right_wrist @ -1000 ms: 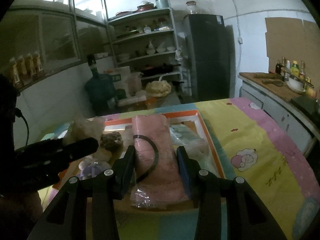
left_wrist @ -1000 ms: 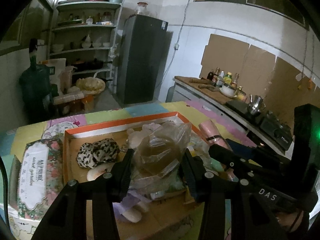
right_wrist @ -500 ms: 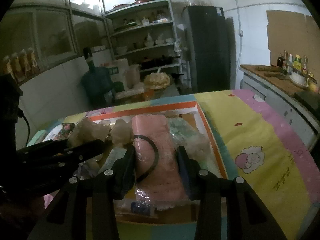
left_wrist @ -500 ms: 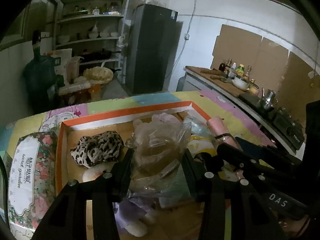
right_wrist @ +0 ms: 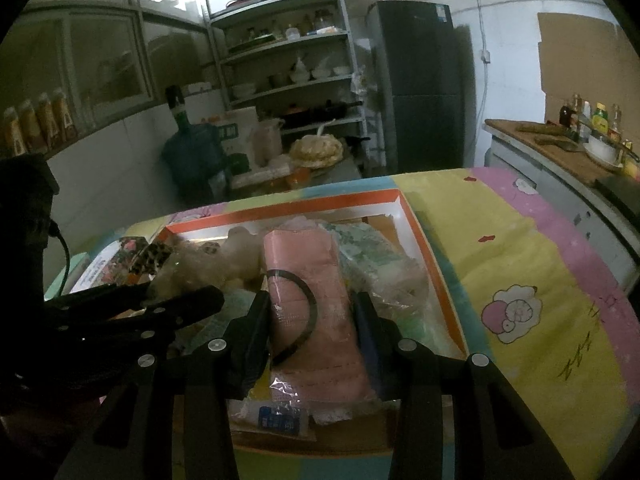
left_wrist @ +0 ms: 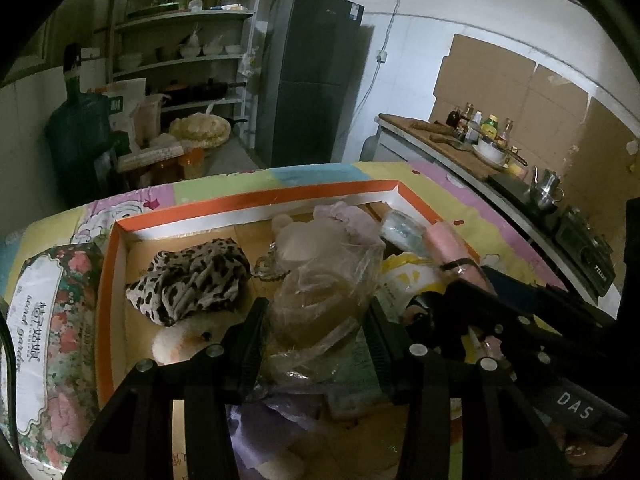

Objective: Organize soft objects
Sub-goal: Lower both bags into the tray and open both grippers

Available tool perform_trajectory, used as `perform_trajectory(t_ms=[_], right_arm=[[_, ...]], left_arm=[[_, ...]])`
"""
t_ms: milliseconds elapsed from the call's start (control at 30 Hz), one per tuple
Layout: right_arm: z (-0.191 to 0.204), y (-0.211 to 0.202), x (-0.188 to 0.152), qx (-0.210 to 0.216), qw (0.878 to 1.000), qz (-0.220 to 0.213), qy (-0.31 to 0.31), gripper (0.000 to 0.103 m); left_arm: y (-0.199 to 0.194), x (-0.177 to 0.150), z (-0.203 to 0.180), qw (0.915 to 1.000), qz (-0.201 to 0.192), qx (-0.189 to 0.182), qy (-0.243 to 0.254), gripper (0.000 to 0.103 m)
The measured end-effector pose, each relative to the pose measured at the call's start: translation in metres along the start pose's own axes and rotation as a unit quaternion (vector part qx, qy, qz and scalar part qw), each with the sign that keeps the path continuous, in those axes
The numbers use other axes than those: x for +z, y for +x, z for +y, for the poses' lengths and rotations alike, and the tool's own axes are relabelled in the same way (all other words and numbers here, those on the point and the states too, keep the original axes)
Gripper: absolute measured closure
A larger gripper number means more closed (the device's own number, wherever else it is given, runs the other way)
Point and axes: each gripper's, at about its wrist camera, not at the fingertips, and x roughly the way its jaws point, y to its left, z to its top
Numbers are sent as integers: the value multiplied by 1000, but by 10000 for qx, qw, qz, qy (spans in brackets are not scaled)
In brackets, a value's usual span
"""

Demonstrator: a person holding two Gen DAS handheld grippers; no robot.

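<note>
My left gripper (left_wrist: 316,320) is shut on a clear plastic bag with a brownish soft item (left_wrist: 320,300), held low over the orange-rimmed cardboard box (left_wrist: 256,200). My right gripper (right_wrist: 312,316) is shut on a pink packet of soft cloth (right_wrist: 308,292) with a black band around it, over the right side of the same box (right_wrist: 424,248). A leopard-print cloth (left_wrist: 192,280) and a white plush piece (left_wrist: 180,340) lie at the box's left. The pink packet (left_wrist: 448,244) and the right gripper's fingers (left_wrist: 500,312) show at the left wrist view's right.
A floral tin-like box (left_wrist: 44,340) lies left of the cardboard box. Other bagged soft items (right_wrist: 376,252) fill the box's right half. The table wears a pastel patchwork cloth (right_wrist: 520,264). A counter with bottles (left_wrist: 480,136) and a stove (left_wrist: 580,236) runs along the right.
Both grippers have sunk toward the box with their loads still gripped; the box and its contents now look closer and larger in both views.
</note>
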Motion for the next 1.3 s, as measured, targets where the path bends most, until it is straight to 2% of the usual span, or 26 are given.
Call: perform_trajectory(t_ms=[533, 733, 900, 1000, 1300], right_arm=[[5, 1, -3, 117, 9999, -27, 84, 58], [7, 2, -3, 181, 9997, -52, 135, 58], [8, -1, -3, 197, 9997, -74, 137, 50], [7, -2, -3, 192, 9997, -98, 147, 48], [8, -14, -2, 223, 9994, -209, 181, 46]], left_arm=[[2, 2, 2, 10000, -5, -25, -62, 55], [3, 3, 6, 9999, -6, -73, -113, 52], [2, 3, 6, 9999, -7, -77, -118, 50], [0, 3, 4, 9999, -26, -50, -118, 48], [-18, 4, 1, 9997, -225, 59, -98, 32]])
